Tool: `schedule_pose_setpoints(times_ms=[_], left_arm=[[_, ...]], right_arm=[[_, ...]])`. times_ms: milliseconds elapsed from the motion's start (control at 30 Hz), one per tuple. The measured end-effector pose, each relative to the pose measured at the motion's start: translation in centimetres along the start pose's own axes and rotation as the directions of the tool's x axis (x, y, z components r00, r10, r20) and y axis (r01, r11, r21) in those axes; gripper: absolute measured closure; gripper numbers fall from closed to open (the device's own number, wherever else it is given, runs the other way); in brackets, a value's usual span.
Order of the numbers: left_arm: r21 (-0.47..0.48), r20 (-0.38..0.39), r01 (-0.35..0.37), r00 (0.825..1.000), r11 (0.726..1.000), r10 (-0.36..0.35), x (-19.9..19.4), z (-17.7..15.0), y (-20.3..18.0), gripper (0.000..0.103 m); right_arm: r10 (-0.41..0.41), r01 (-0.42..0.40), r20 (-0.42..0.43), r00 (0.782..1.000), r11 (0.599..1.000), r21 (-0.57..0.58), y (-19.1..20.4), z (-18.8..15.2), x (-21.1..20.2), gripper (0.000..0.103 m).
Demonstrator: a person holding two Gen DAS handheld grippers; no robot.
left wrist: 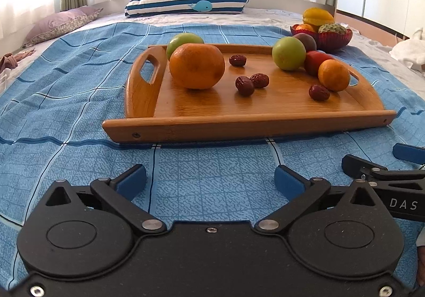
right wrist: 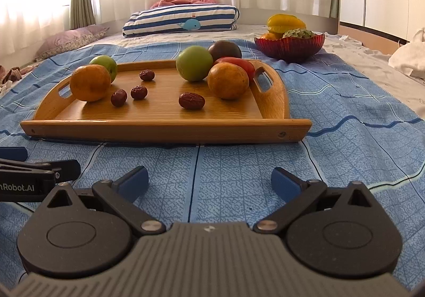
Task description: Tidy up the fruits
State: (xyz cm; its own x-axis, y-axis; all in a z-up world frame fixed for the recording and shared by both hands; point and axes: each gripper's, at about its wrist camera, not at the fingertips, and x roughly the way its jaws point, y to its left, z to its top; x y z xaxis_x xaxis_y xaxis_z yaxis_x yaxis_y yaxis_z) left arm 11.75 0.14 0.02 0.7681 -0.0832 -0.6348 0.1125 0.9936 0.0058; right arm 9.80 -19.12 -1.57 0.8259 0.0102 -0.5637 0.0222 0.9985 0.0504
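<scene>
A wooden tray [left wrist: 265,111] [right wrist: 164,127] lies on the blue bedspread. On it are two oranges [left wrist: 196,66] [right wrist: 228,80], two green fruits [left wrist: 288,53] [right wrist: 194,63], a red tomato [right wrist: 239,63], a dark purple fruit [right wrist: 224,49] and several red dates [left wrist: 244,86] [right wrist: 191,100]. A red bowl [left wrist: 322,37] [right wrist: 289,44] behind the tray holds a yellow starfruit [right wrist: 285,22] and other fruit. My left gripper [left wrist: 209,180] is open and empty in front of the tray. My right gripper [right wrist: 209,180] is open and empty beside it.
A striped whale pillow [left wrist: 186,2] and a purple pillow [left wrist: 61,23] lie at the head of the bed. White cloth [right wrist: 409,58] lies at the right. Curtains hang behind.
</scene>
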Motion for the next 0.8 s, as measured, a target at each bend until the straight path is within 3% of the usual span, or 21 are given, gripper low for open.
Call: schedule_pose_setpoints(times_ms=[800], left_arm=[[-0.016, 0.028, 0.001, 1.0, 1.0, 0.0, 0.12, -0.54, 0.15, 0.0]], right_arm=[[-0.013, 0.013, -0.001, 1.0, 1.0, -0.02, 0.31, -0.03, 0.1, 0.0]])
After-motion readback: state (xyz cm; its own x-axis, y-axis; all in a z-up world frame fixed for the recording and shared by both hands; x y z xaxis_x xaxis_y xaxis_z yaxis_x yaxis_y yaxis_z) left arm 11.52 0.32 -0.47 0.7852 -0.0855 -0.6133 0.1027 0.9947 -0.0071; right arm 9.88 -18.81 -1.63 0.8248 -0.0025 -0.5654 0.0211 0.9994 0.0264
